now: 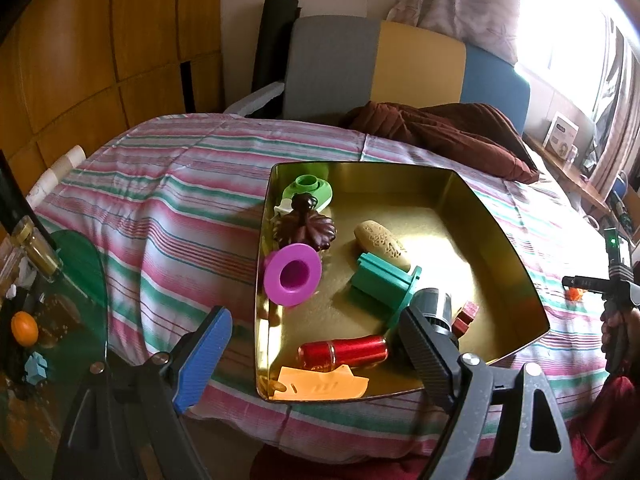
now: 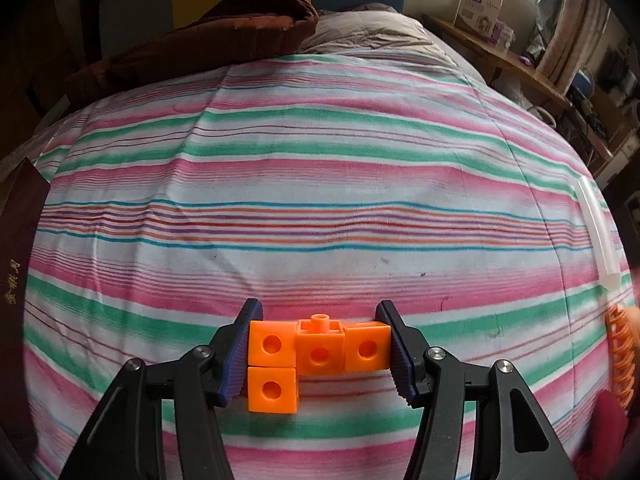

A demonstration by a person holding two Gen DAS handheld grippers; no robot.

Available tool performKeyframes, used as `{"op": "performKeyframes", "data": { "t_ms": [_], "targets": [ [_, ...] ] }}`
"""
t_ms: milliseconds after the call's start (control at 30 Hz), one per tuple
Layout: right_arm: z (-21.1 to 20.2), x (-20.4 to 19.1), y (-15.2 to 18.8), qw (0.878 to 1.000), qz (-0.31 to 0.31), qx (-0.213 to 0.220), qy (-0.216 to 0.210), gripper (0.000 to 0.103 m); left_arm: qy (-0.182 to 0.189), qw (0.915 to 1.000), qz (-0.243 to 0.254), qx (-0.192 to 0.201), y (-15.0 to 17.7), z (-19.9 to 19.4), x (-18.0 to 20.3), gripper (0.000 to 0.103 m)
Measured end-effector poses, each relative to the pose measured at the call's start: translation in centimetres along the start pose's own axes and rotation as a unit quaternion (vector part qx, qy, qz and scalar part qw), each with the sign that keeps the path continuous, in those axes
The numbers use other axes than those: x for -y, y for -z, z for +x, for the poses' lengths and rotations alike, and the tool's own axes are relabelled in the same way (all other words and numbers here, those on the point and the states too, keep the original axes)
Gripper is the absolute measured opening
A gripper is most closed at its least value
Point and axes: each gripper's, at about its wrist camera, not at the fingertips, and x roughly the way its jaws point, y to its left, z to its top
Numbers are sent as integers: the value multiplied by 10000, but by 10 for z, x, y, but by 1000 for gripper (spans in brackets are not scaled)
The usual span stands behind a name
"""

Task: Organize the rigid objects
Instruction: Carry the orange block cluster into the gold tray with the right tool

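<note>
A gold metal tray (image 1: 516,280) lies on the striped bedspread. It holds a magenta spool (image 1: 294,274), a teal spool (image 1: 384,286), a tan textured cylinder (image 1: 382,244), a red metallic tube (image 1: 344,352), a dark brown leaf figure (image 1: 306,224) and a flat orange piece (image 1: 324,386). My left gripper (image 1: 316,314) hovers open over the tray's near edge with nothing between its fingers. My right gripper (image 2: 320,344) is shut on an orange piece of linked cubes (image 2: 316,350) resting on the bedspread, its pads against both ends. That piece (image 1: 574,294) also shows at the far right of the left wrist view.
A brown blanket (image 1: 448,128) is bunched at the head of the bed, with a chair (image 1: 332,64) behind it. A glass side table (image 1: 76,264) stands at the left. A white tube (image 2: 596,232) and an orange ribbed item (image 2: 622,356) lie near the bed's right edge.
</note>
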Motion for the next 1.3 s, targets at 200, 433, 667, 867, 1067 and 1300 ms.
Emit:
{"op": "performKeyframes", "data": {
  "t_ms": [200,433,667,867,1067,1300],
  "targets": [
    [-31,-31,1,9990,-162,201,-357,59,3,9999,-102,62,3,-1,-11,87],
    [-105,-123,-8,9815,-913,965,-1383,59,-132,9993,-337,118,5,-4,-28,87],
    [-131,-250,-4,9531,-2039,954,-2021,59,-267,9985,-431,206,5,-9,-36,87],
    [-90,-301,-3,9576,-2254,390,-1754,59,-321,9981,-462,269,4,-12,-42,87],
    [-54,-310,4,9645,-2296,-14,-1306,60,-369,9980,-443,273,5,-9,-45,87],
    [-41,-312,7,9677,-2206,-98,-1215,64,-391,9979,-454,242,5,-5,-46,87]
  ]
}}
